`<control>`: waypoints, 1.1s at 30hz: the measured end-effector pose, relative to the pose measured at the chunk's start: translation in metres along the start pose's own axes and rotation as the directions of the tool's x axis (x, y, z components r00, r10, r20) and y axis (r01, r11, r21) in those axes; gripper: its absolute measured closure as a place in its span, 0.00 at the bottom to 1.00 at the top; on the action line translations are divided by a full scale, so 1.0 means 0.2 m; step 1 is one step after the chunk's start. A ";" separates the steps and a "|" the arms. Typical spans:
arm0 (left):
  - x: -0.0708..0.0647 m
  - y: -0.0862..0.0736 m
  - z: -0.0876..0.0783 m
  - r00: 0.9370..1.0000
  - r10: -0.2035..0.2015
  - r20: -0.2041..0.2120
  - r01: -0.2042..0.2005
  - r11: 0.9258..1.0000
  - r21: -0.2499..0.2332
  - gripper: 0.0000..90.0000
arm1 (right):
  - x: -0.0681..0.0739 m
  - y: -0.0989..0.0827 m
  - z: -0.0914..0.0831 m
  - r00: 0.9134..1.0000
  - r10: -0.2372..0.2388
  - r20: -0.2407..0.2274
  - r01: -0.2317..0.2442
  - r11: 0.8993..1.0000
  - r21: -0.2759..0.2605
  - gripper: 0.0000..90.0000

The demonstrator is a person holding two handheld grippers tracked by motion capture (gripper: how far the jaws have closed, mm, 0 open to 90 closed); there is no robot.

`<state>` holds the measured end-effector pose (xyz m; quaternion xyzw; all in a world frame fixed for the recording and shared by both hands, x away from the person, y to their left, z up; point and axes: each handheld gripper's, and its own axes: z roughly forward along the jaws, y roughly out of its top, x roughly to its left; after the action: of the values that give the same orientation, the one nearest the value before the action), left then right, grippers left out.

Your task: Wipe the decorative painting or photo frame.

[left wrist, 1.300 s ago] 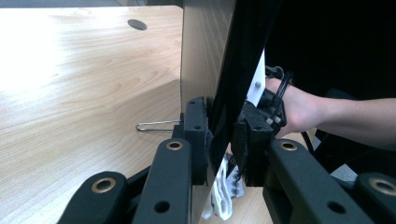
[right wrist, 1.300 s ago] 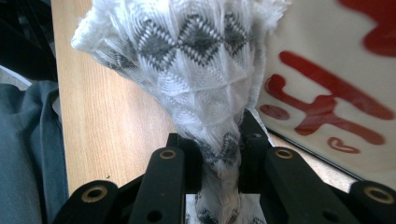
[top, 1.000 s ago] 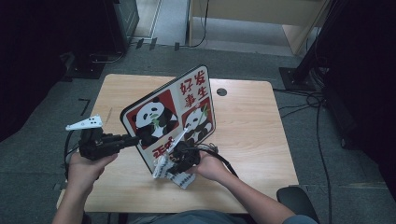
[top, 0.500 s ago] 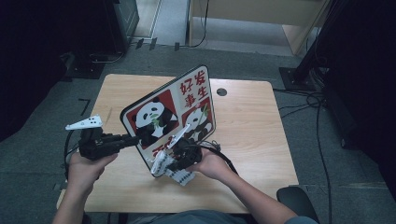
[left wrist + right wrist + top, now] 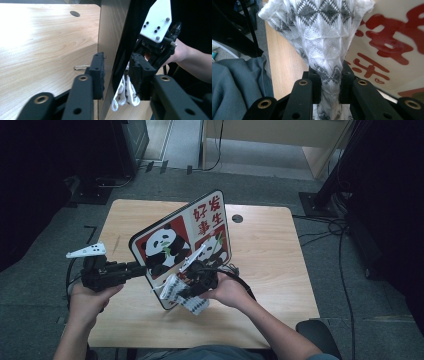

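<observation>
My left gripper (image 5: 137, 268) is at the left edge of the panda board (image 5: 185, 242). The board stands tilted on its lower edge on the table (image 5: 270, 265). In the left gripper view (image 5: 116, 72) the board's edge sits between the jaws, which have just been opening: the left pad (image 5: 98, 72) looks close to or on the plain back face, the other pad (image 5: 137, 72) stands off the dark front edge with a gap. So spread, not clamped on it.

My right gripper (image 5: 175, 292) is pinched tight on the patterned cloth (image 5: 187, 297), a white knit with grey diamonds. In the right gripper view (image 5: 329, 82) the cloth (image 5: 324, 37) is bunched to a narrow neck between the pads and fans out wide above them. It hangs in front of the board's printed face, near the lower front corner, above the table.

Edges: the board's bottom corner is near the table's front edge, between my two hands. Printed face is toward me and my right, plain back toward the far left of the table.

Open room: the far right half of the table is bare wood up to the cable hole (image 5: 237, 218). The left strip behind the board is bare too. A small paper clip (image 5: 81, 67) lies on the table just behind the board, near my left gripper.
</observation>
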<state>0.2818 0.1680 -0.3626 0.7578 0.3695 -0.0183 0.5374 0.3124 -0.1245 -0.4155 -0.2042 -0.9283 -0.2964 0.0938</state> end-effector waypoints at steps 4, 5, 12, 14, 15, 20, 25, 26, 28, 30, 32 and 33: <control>0.01 0.00 -0.02 1.000 0.000 -0.006 0.000 1.000 0.010 0.65 | 0.02 0.03 -0.02 1.000 0.005 -0.007 -0.005 1.000 0.000 0.87; 0.01 0.00 -0.03 1.000 0.000 -0.008 0.000 1.000 0.006 0.64 | 0.02 0.03 -0.03 1.000 0.007 -0.005 -0.007 1.000 0.002 0.87; 0.04 -0.01 -0.07 1.000 0.006 -0.026 -0.006 1.000 -0.002 0.53 | 0.07 0.09 -0.07 1.000 -0.015 -0.004 0.015 1.000 0.003 0.87; 0.05 -0.01 -0.08 1.000 -0.003 -0.028 0.003 1.000 0.003 0.51 | 0.08 0.11 -0.08 1.000 -0.025 -0.001 0.025 1.000 0.002 0.87; 0.06 -0.01 -0.09 1.000 -0.002 -0.030 0.002 1.000 0.000 0.51 | 0.08 0.12 -0.08 1.000 -0.022 -0.003 0.022 1.000 0.000 0.87; 0.09 -0.02 -0.10 0.999 -0.014 -0.043 0.014 1.000 -0.012 0.46 | 0.12 0.18 -0.11 0.999 -0.044 -0.008 0.044 0.999 -0.006 0.87; 0.14 -0.02 -0.10 0.998 -0.028 -0.058 0.027 0.999 -0.016 0.43 | 0.15 0.23 -0.12 0.998 -0.054 -0.016 0.054 0.998 0.007 0.87; 0.14 -0.03 -0.10 0.998 -0.034 -0.061 0.033 0.999 -0.019 0.42 | 0.16 0.24 -0.12 0.998 -0.057 -0.017 0.058 0.998 0.007 0.87; 0.16 -0.03 -0.10 0.997 -0.038 -0.066 0.037 0.999 -0.013 0.42 | 0.17 0.26 -0.12 0.998 -0.061 -0.025 0.061 0.998 0.009 0.87; 0.18 -0.03 -0.10 0.997 -0.041 -0.073 0.040 0.999 -0.013 0.42 | 0.18 0.28 -0.13 0.998 -0.066 -0.023 0.066 0.998 0.010 0.87; 0.19 -0.03 -0.09 0.996 -0.042 -0.076 0.041 0.999 -0.012 0.41 | 0.20 0.30 -0.13 0.997 -0.070 -0.022 0.071 0.997 0.009 0.87; 0.20 -0.03 -0.09 0.996 -0.044 -0.076 0.043 0.999 -0.011 0.41 | 0.20 0.31 -0.14 0.997 -0.074 -0.025 0.074 0.997 0.008 0.87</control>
<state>0.3006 0.2054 -0.3758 0.7474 0.4061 0.0006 0.5258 0.3045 -0.0819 -0.3504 -0.1654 -0.9353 -0.2979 0.0951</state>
